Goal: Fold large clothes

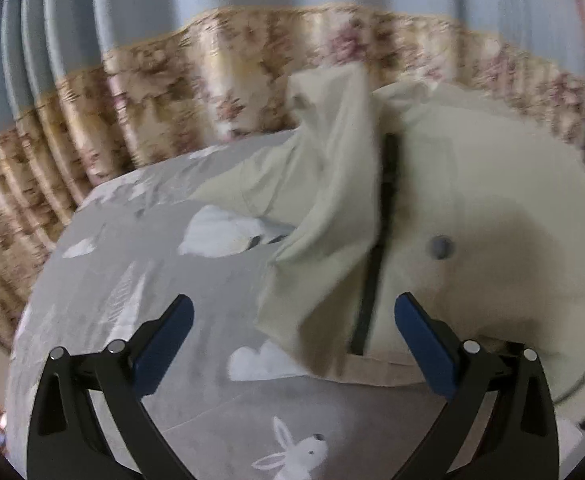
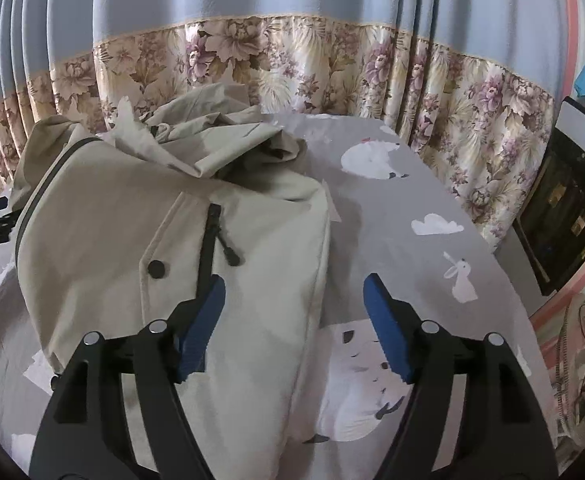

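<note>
Bedsheet (image 2: 412, 200): jacket (image 2: 132, 240) lengthwise, hood toward curtain (image 2: 292, 60)

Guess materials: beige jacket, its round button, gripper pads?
Jacket: thin woven fabric, matte, likely cotton or nylon blend; it creases sharply. Button: dark, smooth, probably a metal or plastic snap. Pads: blue, matte, ridged edge; looks like rubber or soft plastic.

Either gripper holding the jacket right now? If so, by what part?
Neither. The left gripper and right gripper are both open and empty above the beige jacket.
</note>
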The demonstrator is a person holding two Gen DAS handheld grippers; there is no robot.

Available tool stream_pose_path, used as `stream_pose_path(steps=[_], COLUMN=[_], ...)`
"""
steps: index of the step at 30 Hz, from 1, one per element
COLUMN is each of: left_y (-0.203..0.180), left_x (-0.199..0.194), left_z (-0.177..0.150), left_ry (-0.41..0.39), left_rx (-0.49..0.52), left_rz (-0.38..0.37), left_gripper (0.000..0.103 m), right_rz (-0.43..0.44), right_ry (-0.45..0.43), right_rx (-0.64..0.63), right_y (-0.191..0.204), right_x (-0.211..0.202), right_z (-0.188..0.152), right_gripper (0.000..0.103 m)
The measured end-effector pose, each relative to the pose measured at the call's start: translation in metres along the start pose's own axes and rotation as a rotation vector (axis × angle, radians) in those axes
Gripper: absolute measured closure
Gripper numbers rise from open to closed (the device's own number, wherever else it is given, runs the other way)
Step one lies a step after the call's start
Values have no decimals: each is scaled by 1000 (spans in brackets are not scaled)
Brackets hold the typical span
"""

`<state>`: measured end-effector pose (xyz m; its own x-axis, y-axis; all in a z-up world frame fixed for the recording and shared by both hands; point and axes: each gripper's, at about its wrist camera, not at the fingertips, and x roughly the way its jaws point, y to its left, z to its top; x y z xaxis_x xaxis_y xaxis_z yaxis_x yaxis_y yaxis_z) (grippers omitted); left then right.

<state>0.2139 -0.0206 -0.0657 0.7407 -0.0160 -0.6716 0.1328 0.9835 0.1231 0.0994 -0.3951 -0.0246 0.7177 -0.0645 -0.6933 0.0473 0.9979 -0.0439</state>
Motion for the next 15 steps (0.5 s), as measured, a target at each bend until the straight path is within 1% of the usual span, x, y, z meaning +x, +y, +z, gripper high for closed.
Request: stream_pose_path(steps=[1,2,3,4,6,7,9,12,15], left_y=[1,2,2,2,3,1,-4,-6,-2], left_x=[2,4,6,8,11,10,6,-8,-30], left_z=[0,0,0,-1,-3,-3,-4,-6,-8], left_ry=[11,28,43,50,72,73,68,67,45], left_rx=[-15,-31,-38,-43,-70,-68,-46,-56,-69], left_rz=[-14,-22,-11,-10,-48,-59,-63,-58,-61], left_gripper=[18,23,37,57,74,84,92,95,97], right_rz=[7,13,17,22,36,41,52,62,54], right_ry=[4,7,10,14,25,27,32,31,29], right_rx=[-4,-7,-11,-14,-25,-29,-39,-47,-59], right_y=[3,6,9,10,16,18,23,25,24], right_x=[1,2,3,4,7,7,7,3,0], right_z=[0,0,-1,0,-1,-1,-2,-4,-5], right_gripper=[28,27,27,27,27,27,26,25,25])
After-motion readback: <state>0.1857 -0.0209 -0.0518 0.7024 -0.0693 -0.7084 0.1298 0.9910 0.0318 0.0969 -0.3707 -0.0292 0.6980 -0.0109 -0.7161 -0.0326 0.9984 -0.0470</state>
